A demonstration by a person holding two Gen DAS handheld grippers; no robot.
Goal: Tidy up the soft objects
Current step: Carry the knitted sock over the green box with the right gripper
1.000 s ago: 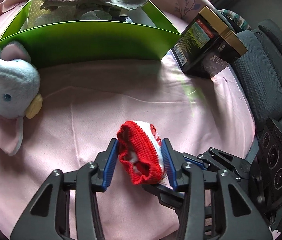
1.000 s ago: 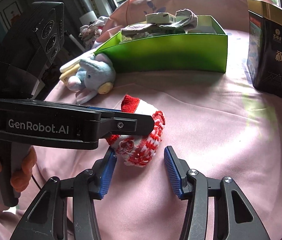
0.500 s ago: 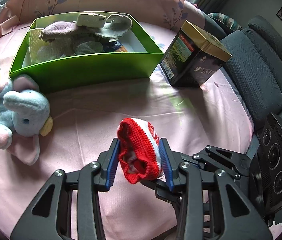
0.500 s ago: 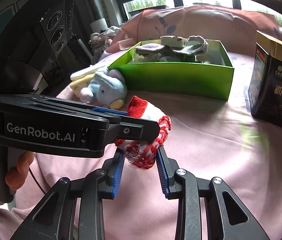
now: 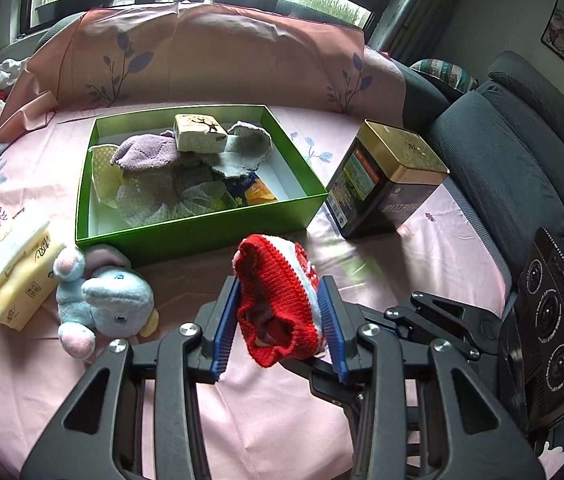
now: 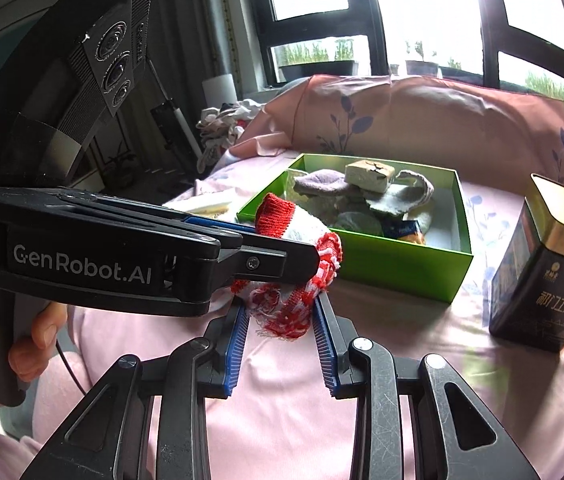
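Observation:
A red and white knitted sock [image 5: 278,304] is held off the pink bedspread. My left gripper [image 5: 280,300] is shut on it. My right gripper [image 6: 282,308] is shut on its other end [image 6: 290,312], crossing under the left gripper's arm [image 6: 122,256]. A green box [image 5: 202,236] holding several grey and purple cloths and a small beige pack stands beyond, also in the right wrist view [image 6: 398,264]. A blue plush elephant [image 5: 102,300] lies left of the sock.
A dark tea tin with a gold lid [image 5: 386,184] stands right of the box, also in the right wrist view [image 6: 546,280]. A yellow tissue pack [image 5: 14,272] lies far left. A grey sofa [image 5: 522,168] borders the right. Pink pillows line the back.
Both grippers have risen with the sock, so the view now looks down into the green box. The right gripper's jaws closed on the sock's end.

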